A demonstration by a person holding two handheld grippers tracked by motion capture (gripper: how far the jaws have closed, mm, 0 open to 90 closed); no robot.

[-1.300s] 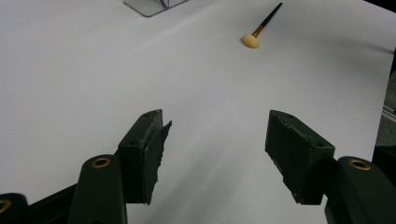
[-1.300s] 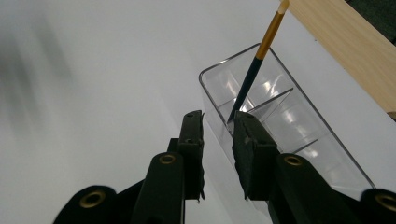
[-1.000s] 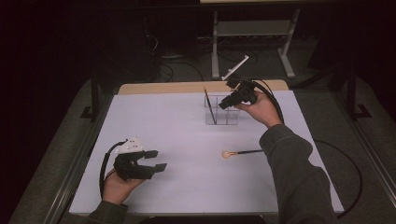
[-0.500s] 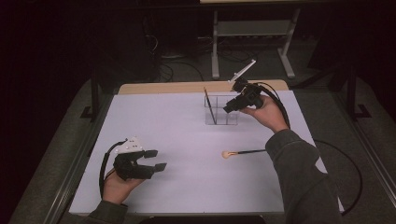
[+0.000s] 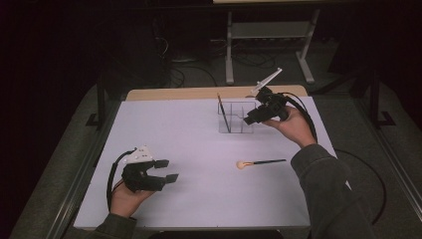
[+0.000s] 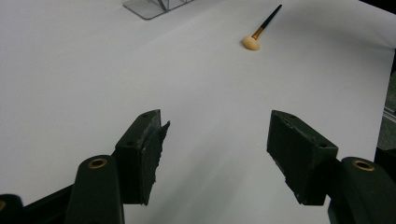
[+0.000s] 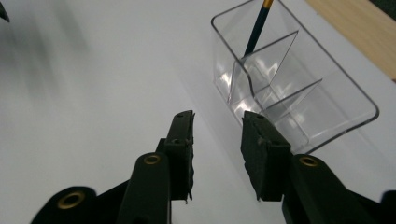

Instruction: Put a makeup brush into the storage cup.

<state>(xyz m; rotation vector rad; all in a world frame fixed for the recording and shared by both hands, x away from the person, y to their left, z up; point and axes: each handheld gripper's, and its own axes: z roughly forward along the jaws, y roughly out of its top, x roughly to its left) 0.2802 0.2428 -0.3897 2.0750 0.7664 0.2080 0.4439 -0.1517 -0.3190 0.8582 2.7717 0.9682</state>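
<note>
Dark room and grey floor surround the pale lilac desk (image 5: 199, 149), whose far edge shows a strip of light wood; a white metal stand sits beyond it in the gloom, past the right tongs.

Just ahead of the right tongs (image 5: 252, 116) stands the clear plastic three-compartment organiser (image 5: 236, 118), with one dark slim-handled brush (image 5: 224, 112) upright and leaning in its end compartment. In the right gripper view the jaws are apart with nothing between them and have just been opening, the organiser (image 7: 299, 102) close beyond their tips.

Between the two pairs of tongs, nearer the person than the organiser, lies the black-handled makeup brush with a peach-coloured head (image 5: 260, 162) flat on the desk, well apart from both. The left tongs (image 5: 166, 170) rest low near the front edge, jaws apart and empty; in the left gripper view the brush (image 6: 260, 29) lies far ahead of them.

The step in hand looks like fetching that lying brush. It would go best if the right tongs come down over the thin handle near its middle, jaws across it, close gently, and lift it level before tipping it into a free compartment.
</note>
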